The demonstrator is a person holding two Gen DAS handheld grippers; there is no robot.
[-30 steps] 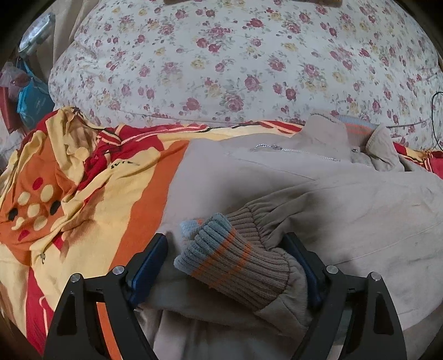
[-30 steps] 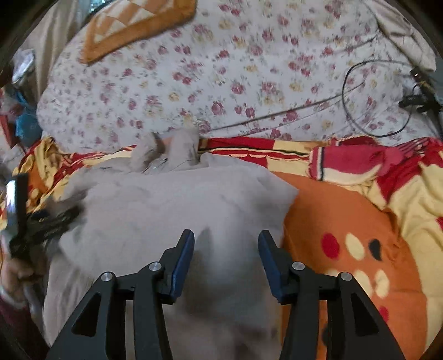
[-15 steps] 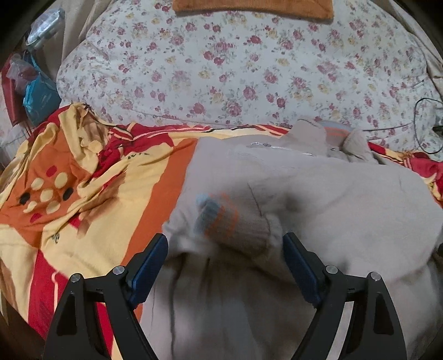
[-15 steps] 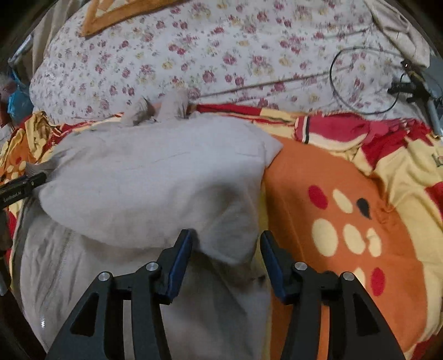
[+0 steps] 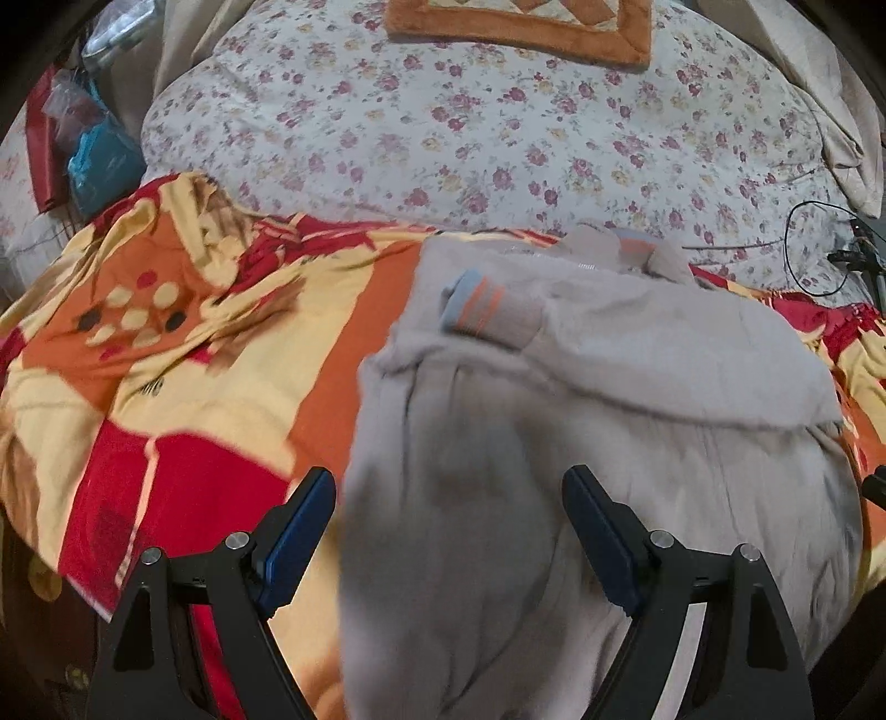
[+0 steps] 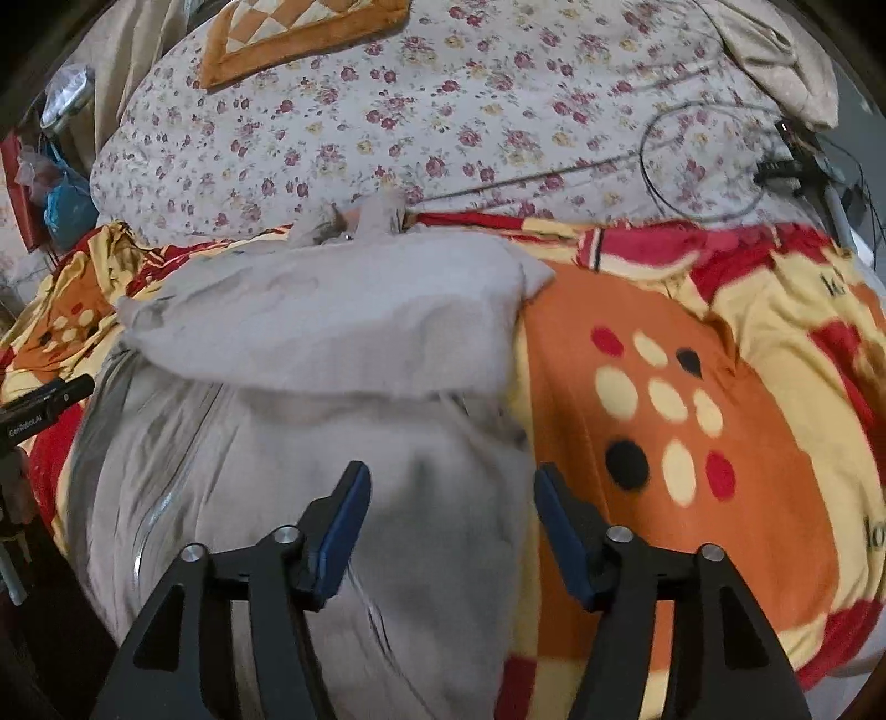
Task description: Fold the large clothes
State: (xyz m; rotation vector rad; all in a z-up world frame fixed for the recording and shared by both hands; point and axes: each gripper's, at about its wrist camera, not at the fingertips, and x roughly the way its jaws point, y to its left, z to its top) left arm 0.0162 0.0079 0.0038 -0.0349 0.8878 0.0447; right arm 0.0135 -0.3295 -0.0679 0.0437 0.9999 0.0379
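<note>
your left hand-held gripper [image 5: 448, 509] is released, its blue-padded fingers [image 5: 299, 531] spread wide with nothing between them, hovering over the lower part of a beige jacket [image 5: 581, 443]. your right hand-held gripper [image 6: 446, 515] is also released and empty, its fingers [image 6: 343, 526] apart above the same jacket [image 6: 310, 443].

the jacket lies on a bed, spread over an orange, yellow and red blanket [image 5: 166, 360], which shows to its left in the left wrist view and to its right [image 6: 692, 415] in the right wrist view. the upper part of the jacket is folded across itself, and a sleeve lies over the chest, ending in a ribbed cuff [image 5: 487, 315] with orange and blue stripes. the collar [image 5: 626, 249] sits at the far end, next to a white quilt [image 5: 498, 127] printed with small red flowers. from the right wrist view the cuff is hidden, and only the folded beige mass shows.

both views are blurred over the jacket, so its seams and zip are hard to make out. the hem is cut off behind the gripper bodies at the bottom of each view. a black cable [image 6: 703, 160] loops on the quilt at the far right. an orange-bordered cushion [image 5: 520, 22] is cut off at the top edge. red and blue bags [image 5: 83, 149] sit at the far left, too dim to identify. part of the left gripper [image 6: 44, 404] pokes in at the left edge of the right wrist view.
</note>
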